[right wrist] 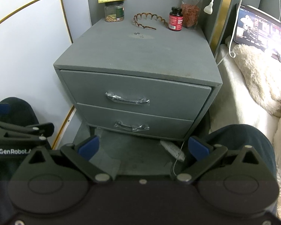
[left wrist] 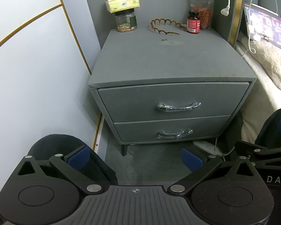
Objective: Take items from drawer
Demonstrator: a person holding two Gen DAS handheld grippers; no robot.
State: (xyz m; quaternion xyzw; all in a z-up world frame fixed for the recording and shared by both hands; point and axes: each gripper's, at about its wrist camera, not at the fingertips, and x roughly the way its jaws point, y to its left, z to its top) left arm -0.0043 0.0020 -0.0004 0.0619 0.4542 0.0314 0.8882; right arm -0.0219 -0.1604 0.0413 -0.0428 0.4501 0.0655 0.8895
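Observation:
A grey nightstand [left wrist: 168, 60] [right wrist: 140, 56] stands ahead with two closed drawers. The top drawer [left wrist: 174, 101] [right wrist: 134, 95] and the bottom drawer [left wrist: 170, 129] [right wrist: 134, 123] each carry a handle wrapped in clear plastic, the upper handle [left wrist: 178, 106] [right wrist: 127, 99] above the lower handle [left wrist: 175, 133] [right wrist: 131, 126]. My left gripper [left wrist: 135, 156] hangs open over the floor, short of the drawers, nothing between its blue pads. My right gripper [right wrist: 143, 148] is open too, low before the bottom drawer. What the drawers hold is hidden.
On the nightstand top stand a jar [left wrist: 126, 21] under a tissue box [left wrist: 122, 3], a brown wavy headband [left wrist: 164, 26], a red bottle [left wrist: 193, 22] and a bag of red bits [left wrist: 202, 9]. A white panel [left wrist: 37, 65] stands left; a bed with a fluffy blanket [right wrist: 262, 78] and a tablet [right wrist: 260, 31] lies right.

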